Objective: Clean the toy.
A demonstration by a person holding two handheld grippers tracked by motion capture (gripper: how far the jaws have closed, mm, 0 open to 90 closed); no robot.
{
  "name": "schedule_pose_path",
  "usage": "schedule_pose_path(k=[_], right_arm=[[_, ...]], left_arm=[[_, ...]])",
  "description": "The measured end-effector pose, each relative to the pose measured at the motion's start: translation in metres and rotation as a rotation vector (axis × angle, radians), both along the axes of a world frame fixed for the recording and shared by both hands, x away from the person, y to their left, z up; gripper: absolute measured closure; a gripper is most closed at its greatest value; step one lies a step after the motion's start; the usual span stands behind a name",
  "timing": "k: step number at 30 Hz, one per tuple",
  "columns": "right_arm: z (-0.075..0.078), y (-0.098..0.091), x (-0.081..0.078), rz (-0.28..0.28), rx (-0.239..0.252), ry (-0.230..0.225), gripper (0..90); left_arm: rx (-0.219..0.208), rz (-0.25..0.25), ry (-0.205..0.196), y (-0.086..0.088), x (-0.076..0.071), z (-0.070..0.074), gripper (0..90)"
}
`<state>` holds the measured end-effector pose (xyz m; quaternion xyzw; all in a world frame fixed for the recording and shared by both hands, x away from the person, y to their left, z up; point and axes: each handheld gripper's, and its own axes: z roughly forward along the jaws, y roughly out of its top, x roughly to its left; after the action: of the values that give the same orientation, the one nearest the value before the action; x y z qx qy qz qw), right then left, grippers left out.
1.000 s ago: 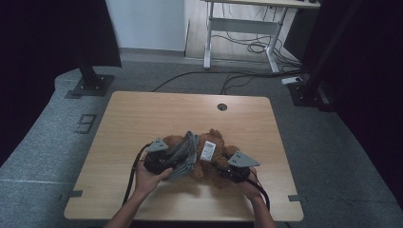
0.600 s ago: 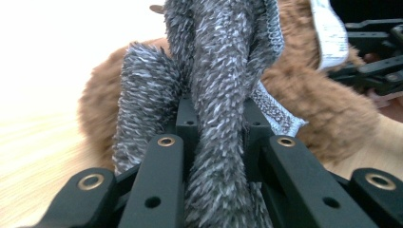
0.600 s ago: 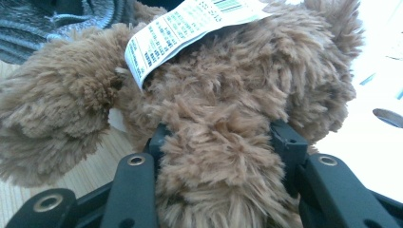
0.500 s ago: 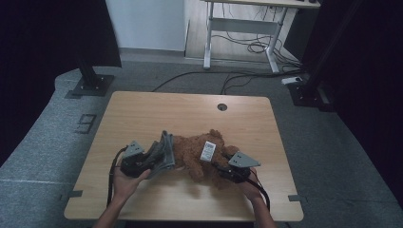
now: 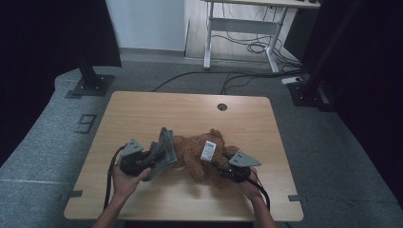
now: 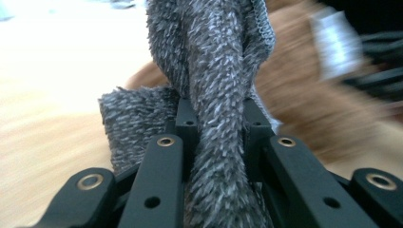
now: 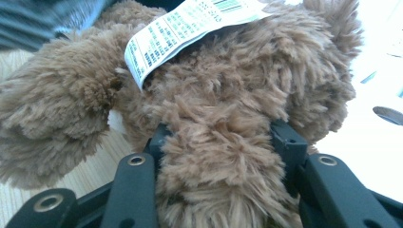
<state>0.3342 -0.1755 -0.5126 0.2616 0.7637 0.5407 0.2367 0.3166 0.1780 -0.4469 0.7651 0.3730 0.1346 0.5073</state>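
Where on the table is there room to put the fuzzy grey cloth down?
The far half of the table, up to the round hole, is bare. The near middle is crowded by the teddy bear, grey cloth and both grippers.

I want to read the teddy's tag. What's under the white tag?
Brown fur: the white tag lies on top of the teddy bear. The right gripper clamps the bear below it. The fur beneath the tag itself is covered.

Shaggy grey cloth (image 6: 214, 95); fluffy brown plush toy (image 7: 223, 142) with printed paper tag (image 7: 185, 28); matt pale wooden table (image 5: 142, 114); matt black plastic jaws.
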Motion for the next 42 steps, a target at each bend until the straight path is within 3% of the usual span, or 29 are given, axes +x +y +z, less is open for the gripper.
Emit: schedule_pose_path(k=[1, 2, 6, 7, 8, 9, 11, 13, 14, 15, 22, 37, 42], right_arm=[[0.000, 0.001, -0.001, -0.002, -0.002, 0.000, 55.2], [0.000, 0.001, -0.001, -0.003, -0.003, 0.001, 55.2], [0.000, 0.001, 0.000, -0.007, 0.004, 0.005, 55.2], [0.000, 0.001, 0.000, -0.007, 0.005, 0.006, 55.1], [0.000, 0.001, 0.000, -0.007, 0.005, 0.006, 55.1], [0.000, 0.001, 0.000, -0.006, 0.004, 0.006, 55.1], [0.000, 0.001, 0.000, -0.007, 0.006, 0.008, 55.1], [0.000, 0.001, 0.000, -0.008, 0.005, 0.005, 55.1], [0.000, 0.001, 0.000, -0.009, 0.004, 0.005, 55.1], [0.000, 0.001, -0.001, -0.008, 0.006, 0.010, 55.1], [-0.002, 0.000, 0.000, -0.003, 0.013, 0.023, 55.5], [-0.004, -0.002, 0.000, 0.023, 0.020, 0.029, 55.7], [-0.004, -0.003, 0.000, 0.026, 0.024, 0.029, 55.7]], left_arm=[[-0.013, -0.056, -0.009, -0.019, 0.000, 0.011, 74.5], [-0.013, -0.056, -0.009, -0.019, 0.000, 0.011, 74.5], [-0.008, -0.178, 0.006, -0.075, 0.007, 0.026, 74.3], [-0.008, -0.178, 0.006, -0.075, 0.007, 0.026, 74.3], [-0.010, -0.193, 0.010, -0.082, 0.007, 0.027, 74.3], [-0.003, -0.219, 0.015, -0.101, 0.009, 0.028, 74.1], [0.003, -0.229, 0.021, -0.109, 0.010, 0.026, 74.1], [0.035, -0.238, 0.030, -0.122, 0.011, 0.020, 74.0], [0.070, -0.239, 0.026, -0.127, 0.010, 0.016, 73.9], [0.135, -0.225, 0.000, -0.133, 0.007, 0.007, 73.8], [0.104, -0.195, 0.008, -0.117, 0.004, -0.005, 74.3], [0.041, -0.025, 0.029, -0.023, 0.005, -0.023, 74.4], [0.031, 0.015, 0.029, -0.004, 0.003, -0.025, 74.3]])
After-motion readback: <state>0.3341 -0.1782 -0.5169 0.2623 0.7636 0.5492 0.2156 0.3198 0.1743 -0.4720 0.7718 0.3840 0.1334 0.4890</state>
